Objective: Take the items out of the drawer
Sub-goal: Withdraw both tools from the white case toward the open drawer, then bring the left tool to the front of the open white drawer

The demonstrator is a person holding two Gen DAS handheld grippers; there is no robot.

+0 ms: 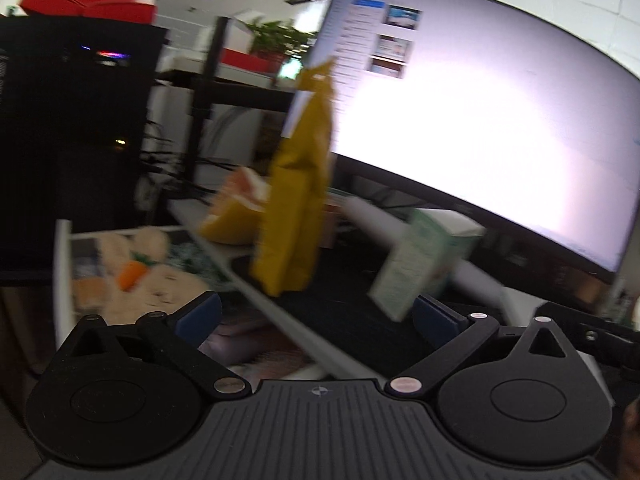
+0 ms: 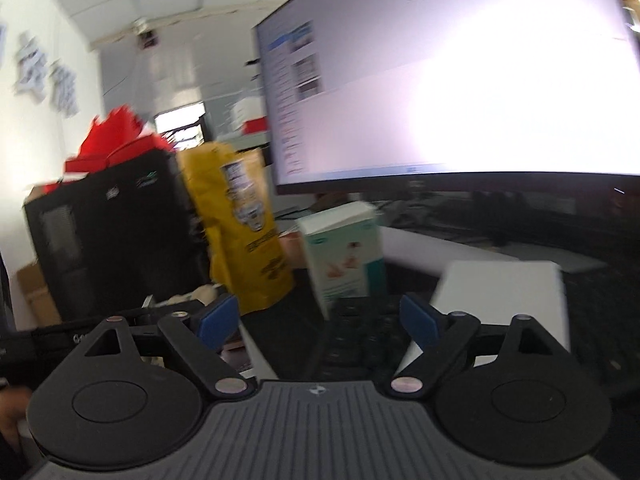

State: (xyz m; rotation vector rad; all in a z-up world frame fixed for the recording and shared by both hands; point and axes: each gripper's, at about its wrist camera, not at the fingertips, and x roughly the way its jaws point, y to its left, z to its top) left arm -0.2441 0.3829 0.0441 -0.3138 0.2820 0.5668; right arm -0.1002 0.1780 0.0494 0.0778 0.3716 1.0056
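Note:
A tall yellow pouch (image 1: pixel 298 188) stands upright on the dark desk, and a white-and-green carton (image 1: pixel 420 258) stands to its right. My left gripper (image 1: pixel 318 314) is open just in front of them, with nothing between its blue pads. To the left, below desk level, the open white drawer (image 1: pixel 62 276) holds a cream plush toy with an orange carrot (image 1: pixel 136 270). In the right wrist view the same yellow pouch (image 2: pixel 240 224) and carton (image 2: pixel 344 256) stand ahead of my open right gripper (image 2: pixel 320 320), which holds nothing.
A large bright monitor (image 1: pixel 500 120) fills the back right. A black computer tower (image 2: pixel 108 236) with red boxes (image 2: pixel 120 140) on top stands at the left. An orange-and-yellow packet (image 1: pixel 236 208) lies behind the pouch. A white flat box (image 2: pixel 504 304) lies on the desk at the right.

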